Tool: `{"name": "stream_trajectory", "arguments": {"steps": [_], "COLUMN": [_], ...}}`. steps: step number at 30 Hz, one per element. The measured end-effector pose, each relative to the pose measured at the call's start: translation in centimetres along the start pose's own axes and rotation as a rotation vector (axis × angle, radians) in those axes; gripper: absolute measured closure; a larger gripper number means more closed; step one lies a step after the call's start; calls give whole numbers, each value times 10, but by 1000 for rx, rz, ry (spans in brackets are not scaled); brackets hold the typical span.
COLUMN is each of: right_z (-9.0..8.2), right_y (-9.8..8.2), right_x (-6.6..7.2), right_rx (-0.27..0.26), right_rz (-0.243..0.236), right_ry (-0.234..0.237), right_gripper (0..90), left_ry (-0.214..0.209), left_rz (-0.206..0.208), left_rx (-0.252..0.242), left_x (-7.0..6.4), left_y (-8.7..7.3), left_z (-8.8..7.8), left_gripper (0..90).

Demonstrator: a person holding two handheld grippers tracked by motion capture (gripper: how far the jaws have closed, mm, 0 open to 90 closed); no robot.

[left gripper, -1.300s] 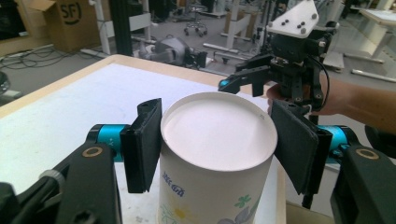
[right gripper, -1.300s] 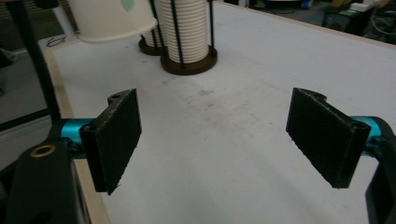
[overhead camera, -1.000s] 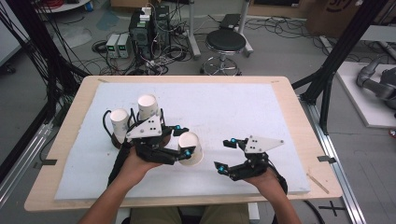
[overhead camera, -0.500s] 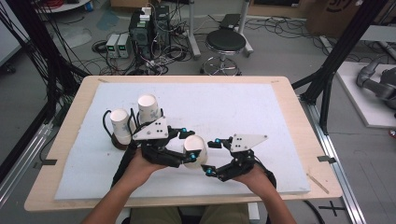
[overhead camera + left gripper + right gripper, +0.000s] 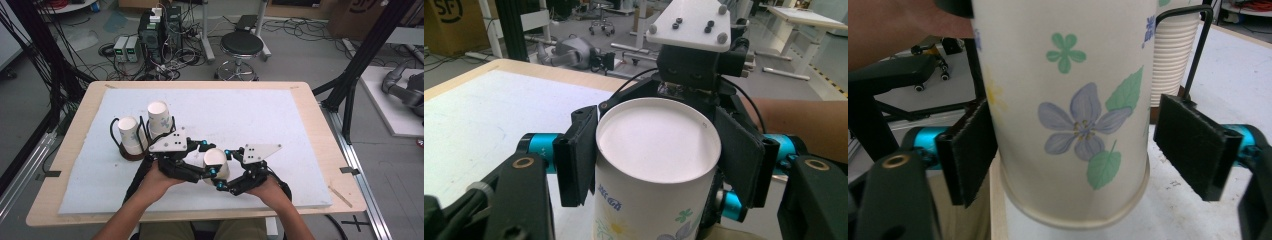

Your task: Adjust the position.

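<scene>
Between both grippers, left fingers (image 5: 574, 160) clamp the flowered cup (image 5: 654, 165); right fingers (image 5: 1193, 145) closing, apart.

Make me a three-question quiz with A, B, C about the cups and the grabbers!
1. Where do the cup stacks stand?
A on the stool
B on the left part of the table
C on the floor
2. How many stacks are there?
A one
B two
C five
3. The left gripper is
A wide open
B shut on the flowered cup
C lying flat
Answers: B, the stacks stand at the table's left; B, two white tops show side by side; B, its pads press the cup's sides.
</scene>
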State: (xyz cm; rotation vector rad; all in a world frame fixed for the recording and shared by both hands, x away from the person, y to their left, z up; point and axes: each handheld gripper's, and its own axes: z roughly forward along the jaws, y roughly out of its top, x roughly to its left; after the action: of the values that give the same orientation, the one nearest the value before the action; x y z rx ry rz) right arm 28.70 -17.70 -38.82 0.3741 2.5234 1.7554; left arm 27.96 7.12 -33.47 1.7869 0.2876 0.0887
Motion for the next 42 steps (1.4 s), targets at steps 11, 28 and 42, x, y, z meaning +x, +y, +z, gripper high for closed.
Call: {"name": "stream_trajectory", "arguments": {"steps": [11,28,42], "right_z": [-4,-9,-14], "right_y": [-1,3,34], "right_x": [-1,-2,-3], "right_rx": [-11,76,324], "right_rz": [-24,-60,-184], "right_ry": [34,-2,-16], "right_gripper": [352,363,363], "left_ry": [-7,24,2], "left_rz": [-6,-46,-16], "left_rx": [-6,8,67], "left_x": [0,3,4], "left_y": [-1,-3,0], "left_z": [0,-3,-13], "left_gripper": [369,155,154]}}
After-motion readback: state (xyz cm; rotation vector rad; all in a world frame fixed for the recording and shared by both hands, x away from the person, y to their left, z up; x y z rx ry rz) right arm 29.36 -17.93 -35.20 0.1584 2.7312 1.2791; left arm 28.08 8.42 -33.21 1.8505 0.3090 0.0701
